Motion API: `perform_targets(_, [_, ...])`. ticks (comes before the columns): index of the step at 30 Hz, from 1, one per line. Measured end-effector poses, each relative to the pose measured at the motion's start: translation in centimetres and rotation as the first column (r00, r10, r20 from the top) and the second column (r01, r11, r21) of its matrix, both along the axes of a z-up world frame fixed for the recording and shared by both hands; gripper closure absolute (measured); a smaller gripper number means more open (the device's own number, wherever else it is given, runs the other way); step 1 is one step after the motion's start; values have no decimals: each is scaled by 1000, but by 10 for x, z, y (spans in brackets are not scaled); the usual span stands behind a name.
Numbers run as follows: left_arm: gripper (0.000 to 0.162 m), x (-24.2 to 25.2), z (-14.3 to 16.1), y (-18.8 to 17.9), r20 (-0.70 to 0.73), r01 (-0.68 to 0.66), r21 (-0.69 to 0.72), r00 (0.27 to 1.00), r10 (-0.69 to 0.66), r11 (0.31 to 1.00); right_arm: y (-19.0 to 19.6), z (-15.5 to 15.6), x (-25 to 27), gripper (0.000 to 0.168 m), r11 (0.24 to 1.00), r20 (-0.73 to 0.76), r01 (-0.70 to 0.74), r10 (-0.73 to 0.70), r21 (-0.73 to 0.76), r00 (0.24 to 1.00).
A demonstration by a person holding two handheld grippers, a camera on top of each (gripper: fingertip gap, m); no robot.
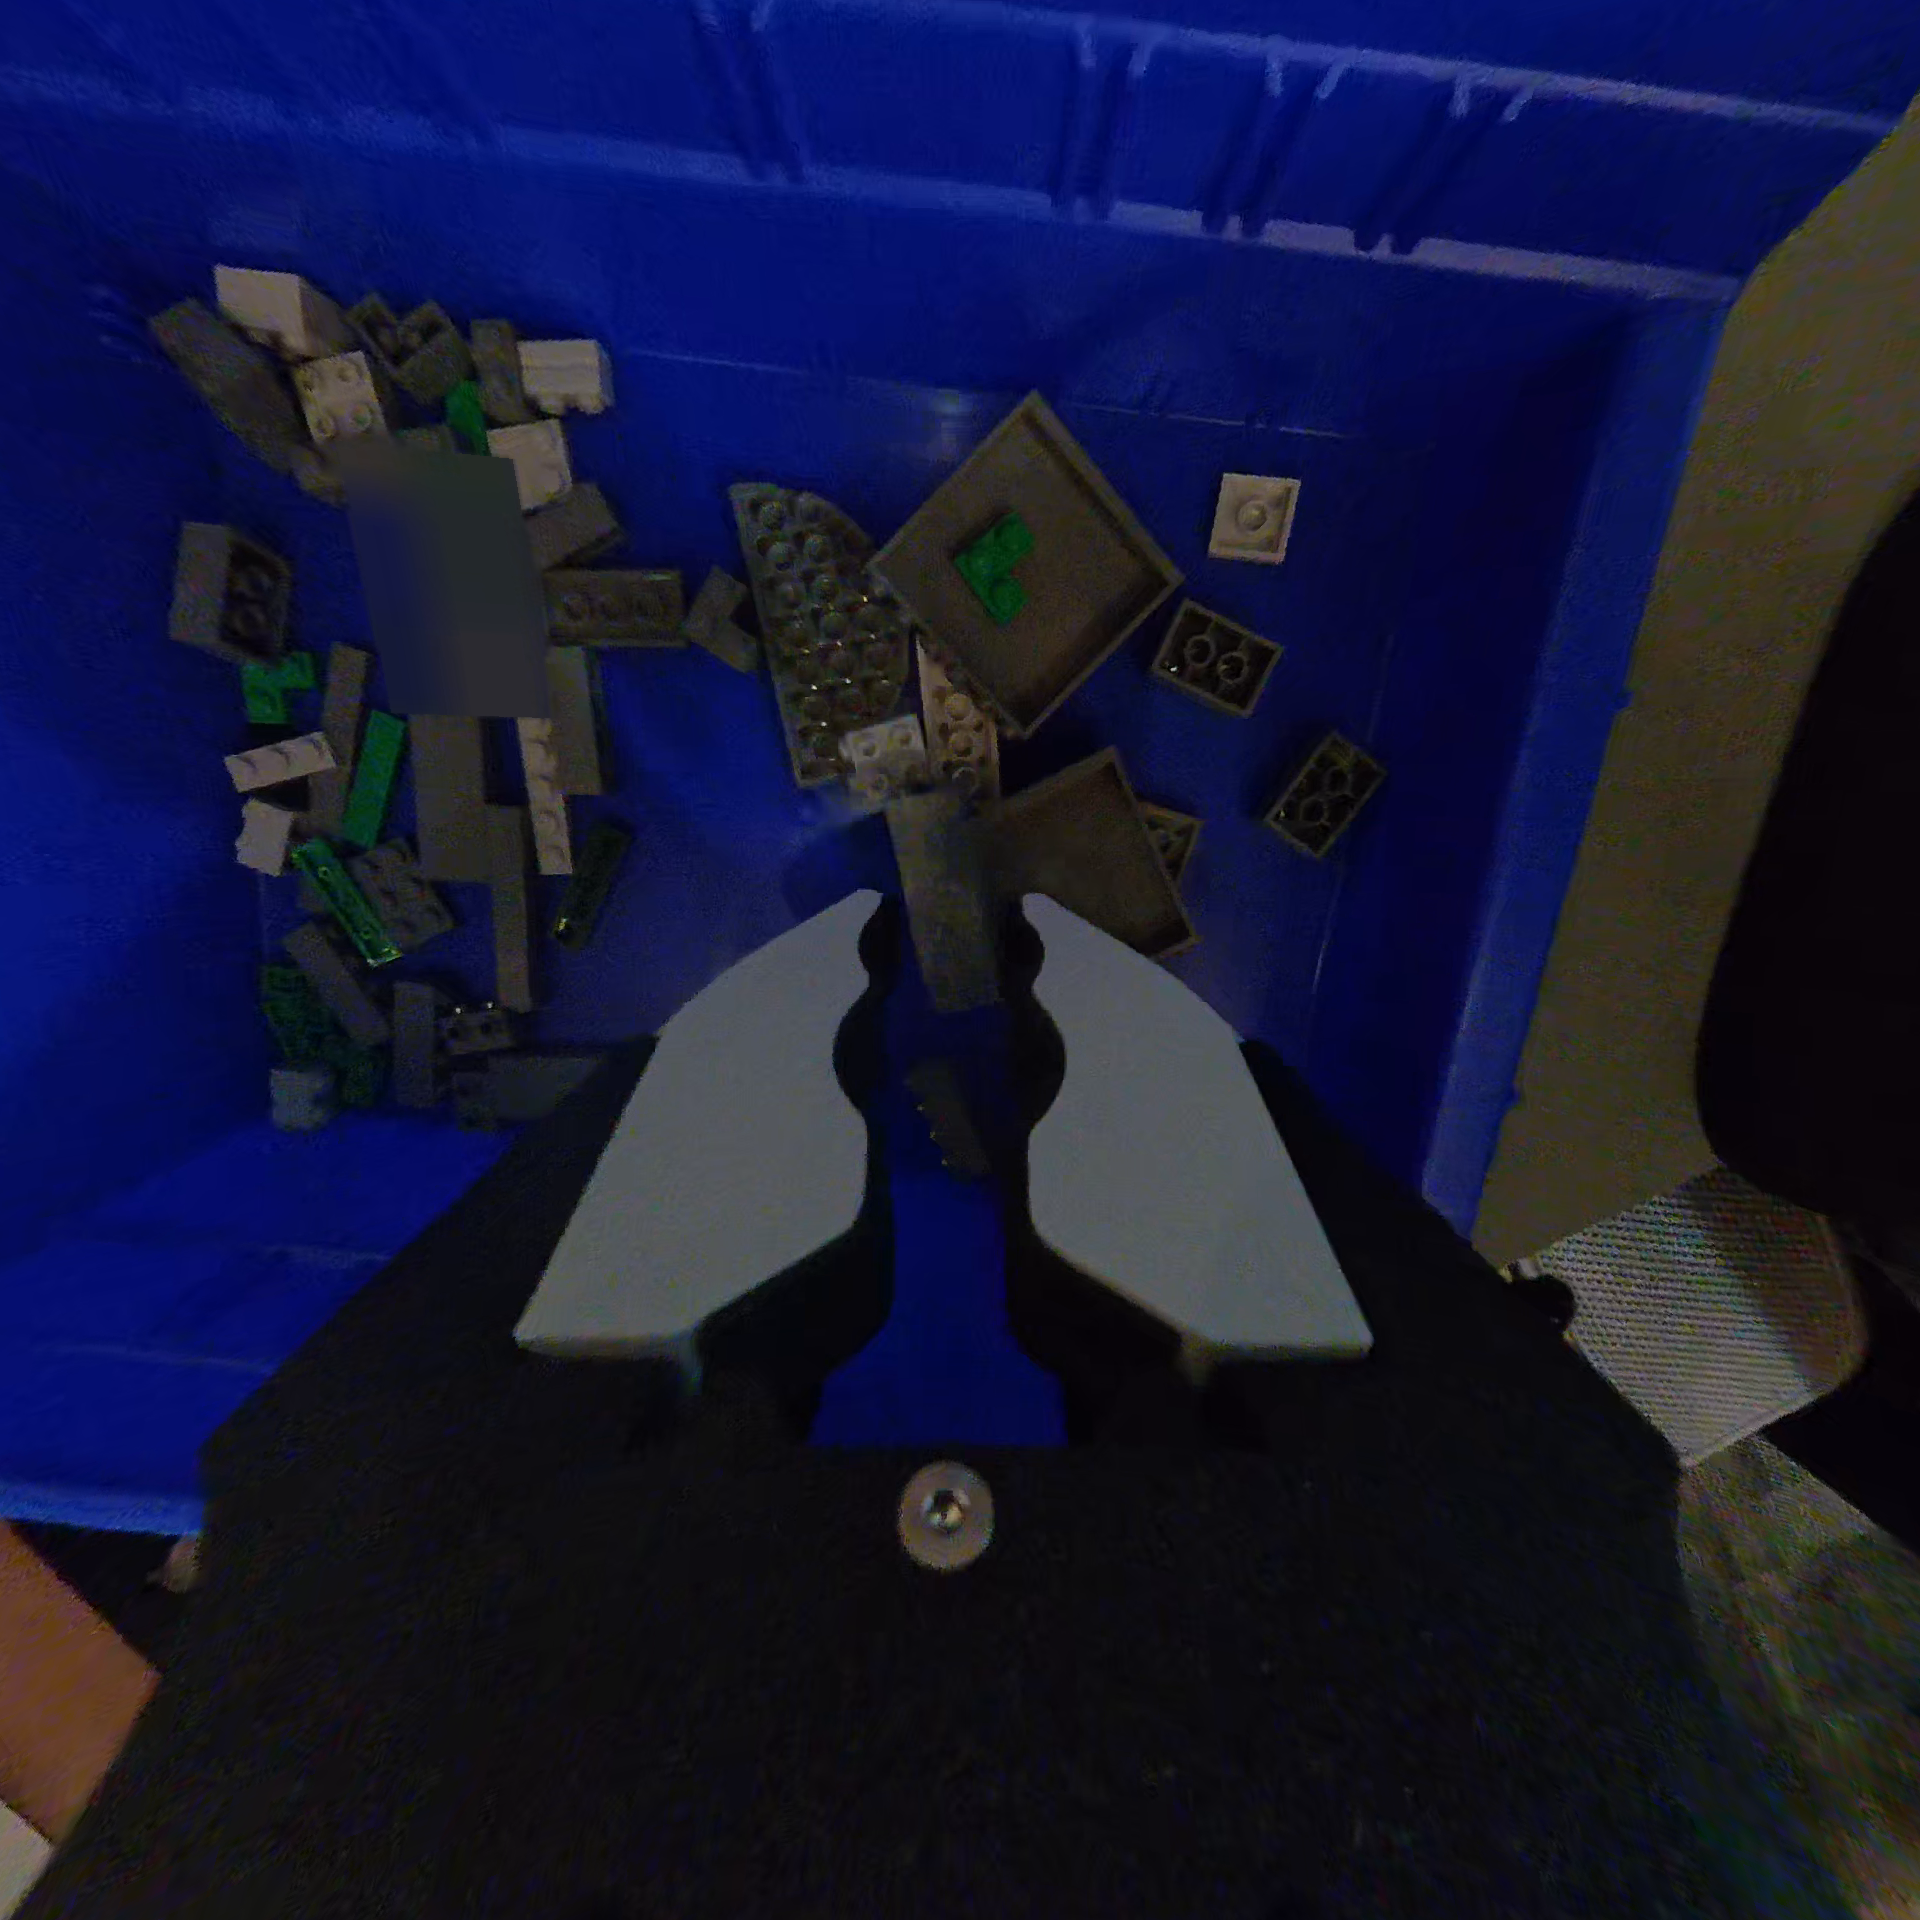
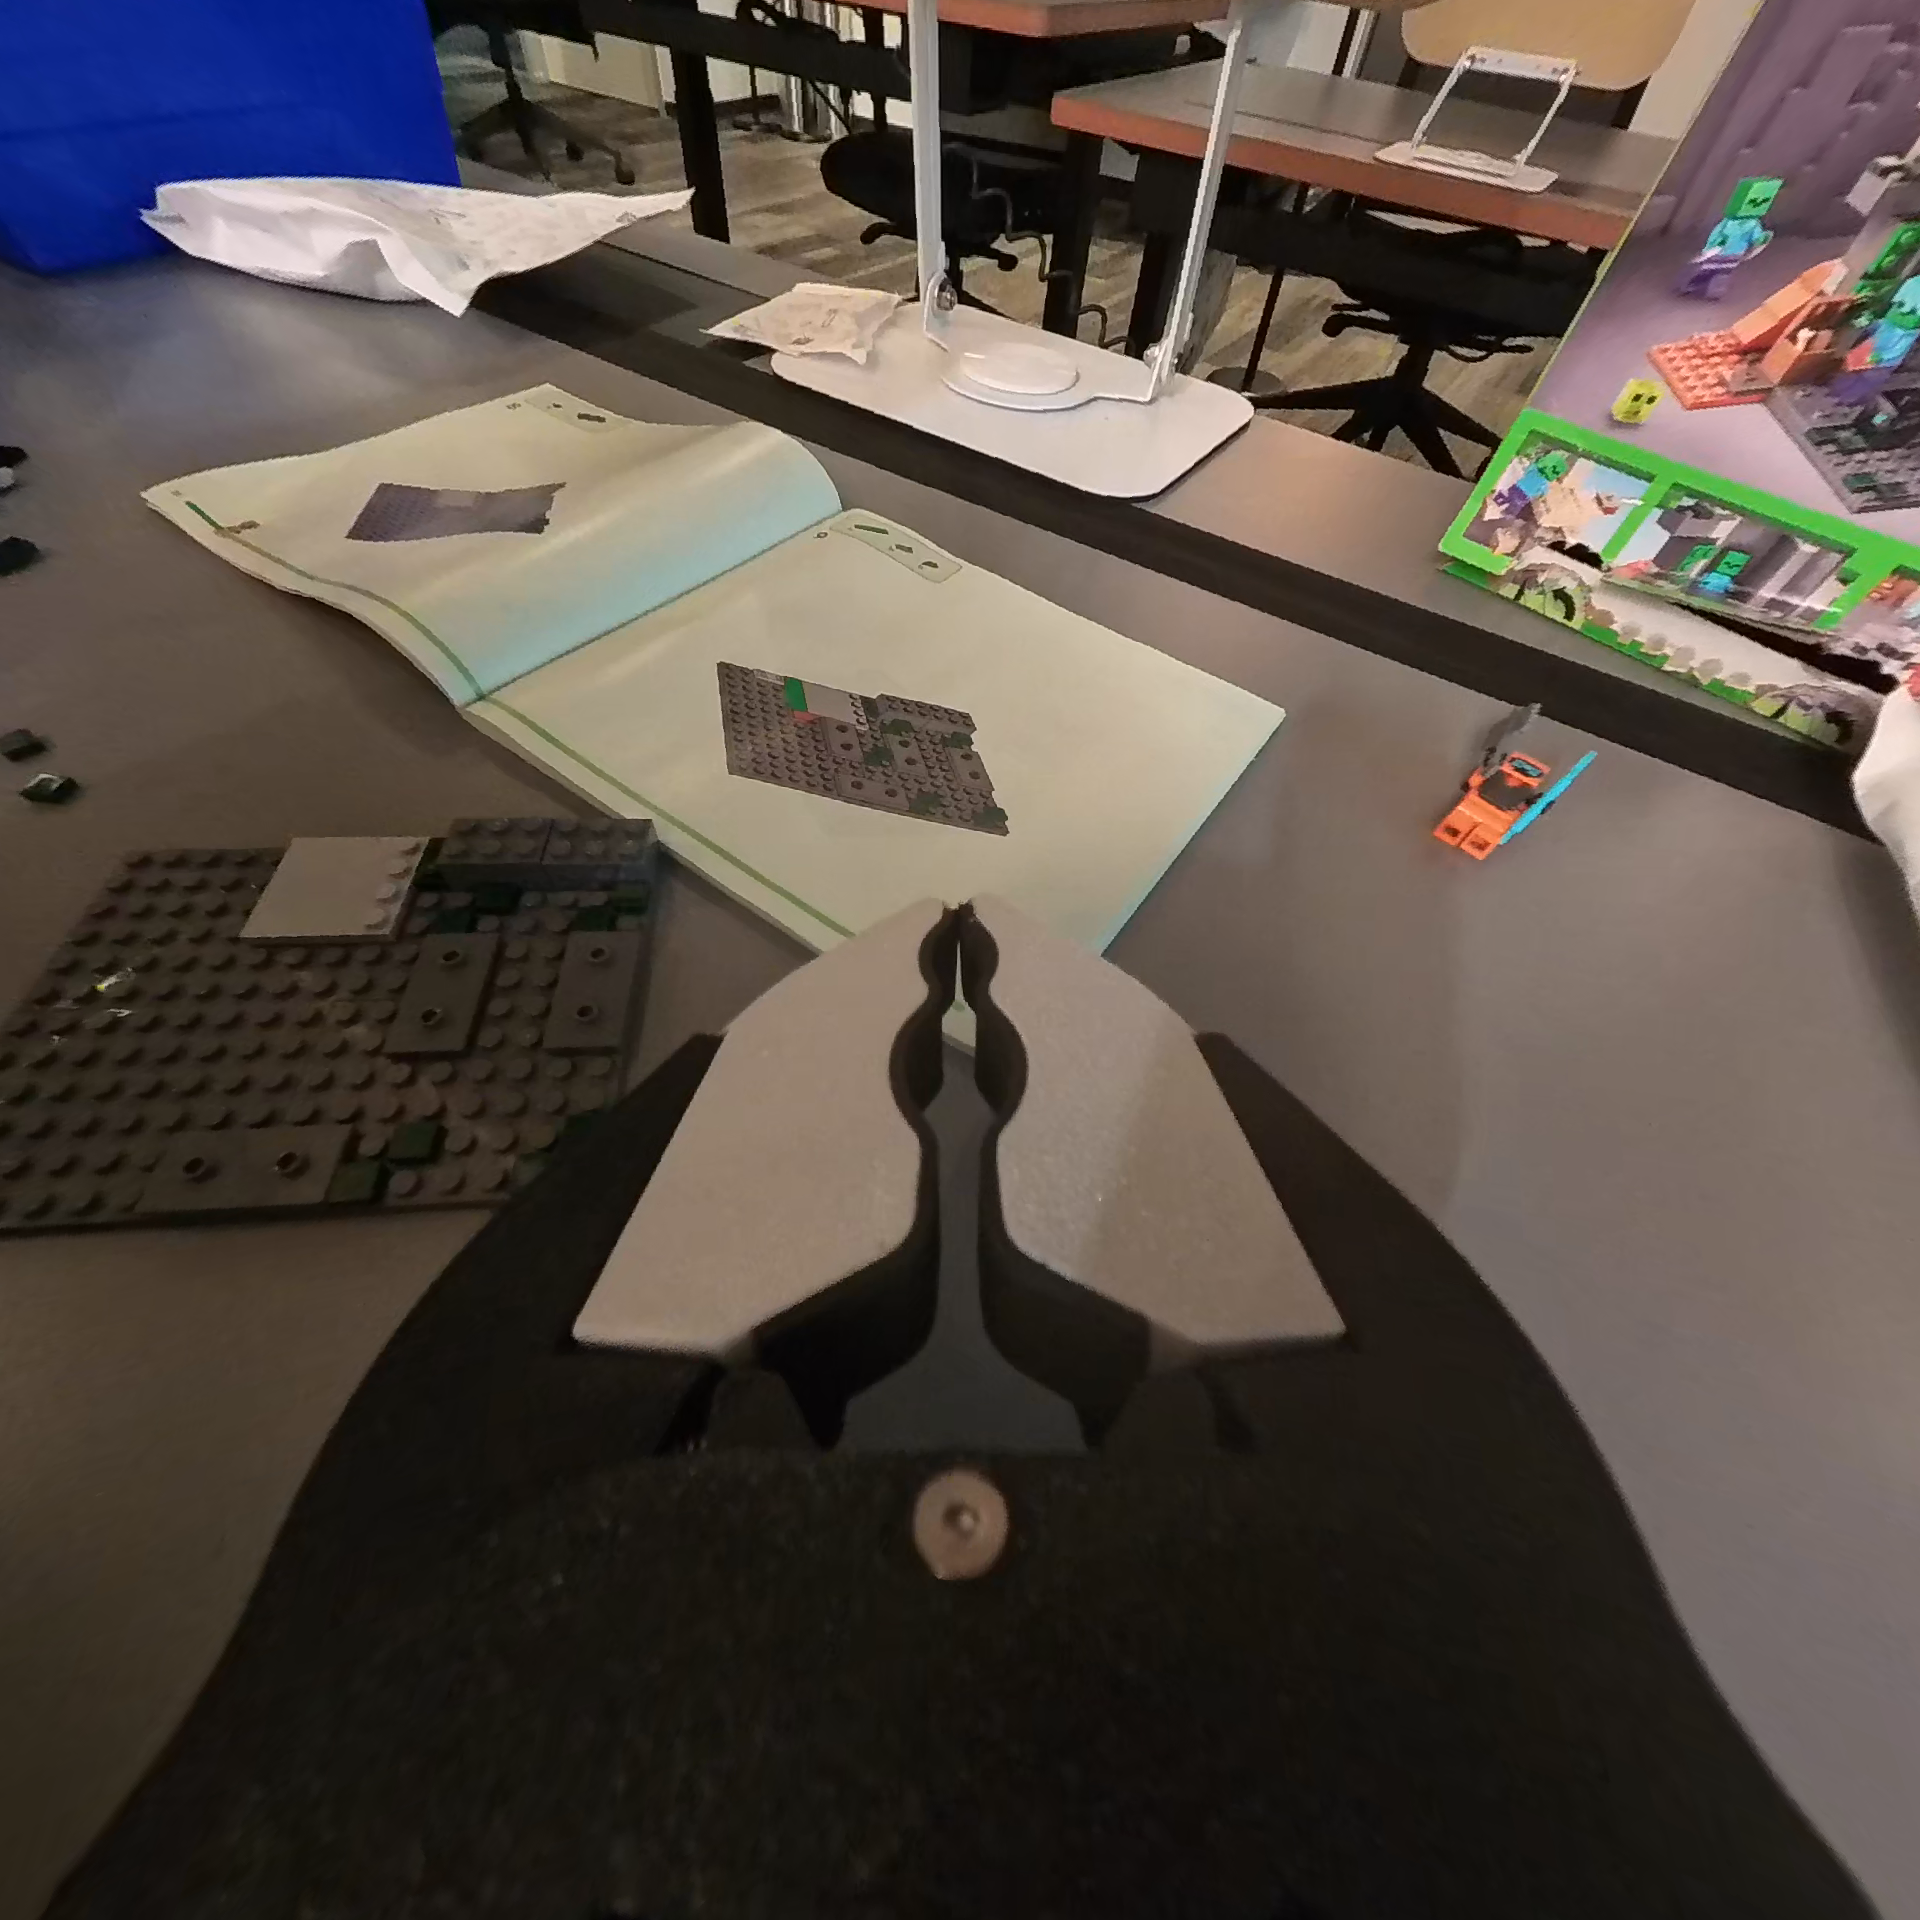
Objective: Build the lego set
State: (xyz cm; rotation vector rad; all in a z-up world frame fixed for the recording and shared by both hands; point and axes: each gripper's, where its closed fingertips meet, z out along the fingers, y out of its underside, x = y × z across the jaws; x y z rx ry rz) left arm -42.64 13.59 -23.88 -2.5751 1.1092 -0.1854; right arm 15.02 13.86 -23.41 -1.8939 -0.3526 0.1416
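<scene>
Your left gripper [image 1: 948, 914] is pinching a long dark grey flat Lego plate [image 1: 948, 902] between its fingertips, the fingers closed down to the width of that piece and holding it on edge above the floor of the blue plastic bin [image 1: 1039, 312]. Just beyond the tips, a small white studded brick [image 1: 883, 750] and a dark grey rounded studded plate [image 1: 821, 623] are lying close together, with a grey square tile carrying a green L-shaped piece [image 1: 1023, 582] overlapping them to the right. Farther left of your fingers, a heap of grey, white and green loose bricks [image 1: 416, 707] is crowding the bin wall. To the right, two dark two-by-two bricks [image 1: 1216, 657] are sitting apart.

Your right gripper [image 2: 961, 912] is hanging with its fingertips pressed together and gripping nothing, over the near corner of the open pale green instruction booklet [image 2: 727, 644] on the grey tabletop [image 2: 1455, 1039]. Left of these fingers, the dark grey studded baseplate with tiles on it [image 2: 291, 1029] is lying flat. To the right, a small orange and teal figure [image 2: 1496, 795] is lying well apart, with the printed green-edged set box [image 2: 1714, 499] standing behind it. Ahead, a white stand base [image 2: 1039, 416] is resting past the booklet.
</scene>
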Motion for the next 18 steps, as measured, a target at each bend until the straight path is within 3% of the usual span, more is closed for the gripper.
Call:
perform_targets(1, [140, -1, 1, 0, -2, -1, 5, 1000, 1, 1000, 0, 0, 0, 168, 1000, 0, -1, 1, 0, 1000])
perform_targets(12, [134, -58, 27, 44, -120, -87, 112, 988, 100, 990, -1, -1, 0, 168, 1000, 7, -5, 5, -3, 1000])
perform_targets(18, [136, -77, 24, 71, -144, -121, 115, 980, 137, 986, 0, -2, -1, 168, 1000, 7, -8, 8, -6, 1000])
